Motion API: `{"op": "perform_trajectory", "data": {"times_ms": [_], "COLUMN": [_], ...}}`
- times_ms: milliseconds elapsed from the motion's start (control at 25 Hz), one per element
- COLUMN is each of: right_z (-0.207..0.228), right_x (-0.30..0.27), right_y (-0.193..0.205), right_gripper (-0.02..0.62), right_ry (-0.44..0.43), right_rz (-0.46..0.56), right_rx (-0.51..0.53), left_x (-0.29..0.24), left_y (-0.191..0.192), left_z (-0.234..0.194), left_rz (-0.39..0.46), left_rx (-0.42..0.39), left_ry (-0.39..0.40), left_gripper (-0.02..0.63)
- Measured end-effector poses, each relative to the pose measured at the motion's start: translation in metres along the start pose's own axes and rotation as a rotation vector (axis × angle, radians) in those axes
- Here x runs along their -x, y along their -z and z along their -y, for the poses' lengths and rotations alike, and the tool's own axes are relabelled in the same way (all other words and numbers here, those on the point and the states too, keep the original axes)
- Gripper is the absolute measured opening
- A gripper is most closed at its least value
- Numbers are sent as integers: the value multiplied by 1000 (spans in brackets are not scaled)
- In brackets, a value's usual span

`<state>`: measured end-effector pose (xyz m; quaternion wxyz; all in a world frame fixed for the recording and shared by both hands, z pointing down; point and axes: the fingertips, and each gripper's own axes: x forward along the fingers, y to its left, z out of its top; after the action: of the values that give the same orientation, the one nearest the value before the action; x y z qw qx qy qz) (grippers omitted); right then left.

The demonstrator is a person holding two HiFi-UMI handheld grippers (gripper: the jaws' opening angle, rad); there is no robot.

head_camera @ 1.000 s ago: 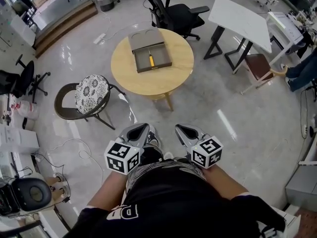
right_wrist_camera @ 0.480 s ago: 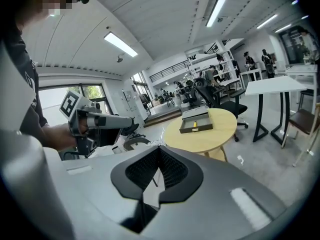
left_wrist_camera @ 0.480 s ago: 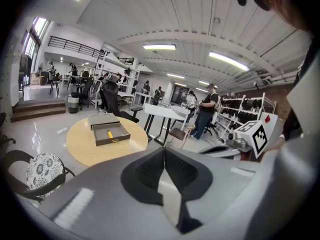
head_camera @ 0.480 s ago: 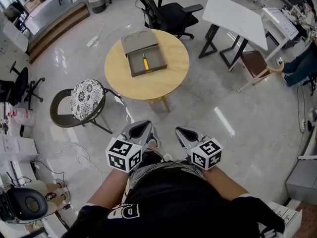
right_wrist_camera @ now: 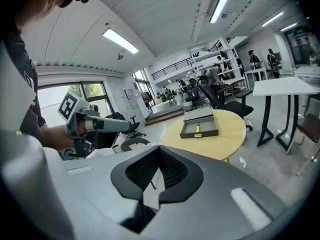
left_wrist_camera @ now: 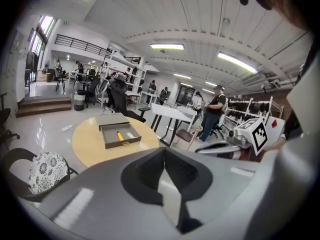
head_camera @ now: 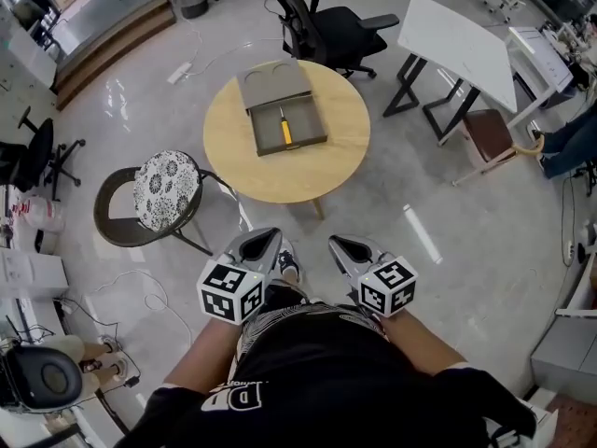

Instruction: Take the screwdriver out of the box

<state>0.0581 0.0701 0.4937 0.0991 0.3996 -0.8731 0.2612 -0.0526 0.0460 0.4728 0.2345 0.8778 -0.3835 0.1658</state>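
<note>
The screwdriver [head_camera: 284, 129], yellow-handled, lies in the open box [head_camera: 306, 124] on the round table [head_camera: 280, 180], straight ahead of our two grippers and well apart from both. We hold the left gripper [head_camera: 272, 236] and the right gripper [head_camera: 337, 243] side by side, close to our body and above the floor. Each has its jaws closed together on nothing. Both point forward toward the table, tilted a little downward, with our forearms tucked in at the waist and the marker cubes facing up.
</note>
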Motion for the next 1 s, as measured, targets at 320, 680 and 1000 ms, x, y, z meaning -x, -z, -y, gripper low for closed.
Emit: {"op": "perform_trajectory", "data": {"times_ms": [320,680,1000], "right_z": [29,55,68], "right_x": [-50,-114,-168], "right_y": [-47,-87,-111], "right_gripper": [2,2,0], "right_ry": [16,40,52], "right_rz": [-10,-28,-50], "right_rx": [24,34,49], "left_x": [-41,-76,-102], "left_y": [-52,-95,-115], "left_z": [-48,-113,-164], "left_rz": [15,5,-15], "left_rx": [-12,-22,-26], "left_ry": [21,40,62], "left_gripper": [60,60,60]}}
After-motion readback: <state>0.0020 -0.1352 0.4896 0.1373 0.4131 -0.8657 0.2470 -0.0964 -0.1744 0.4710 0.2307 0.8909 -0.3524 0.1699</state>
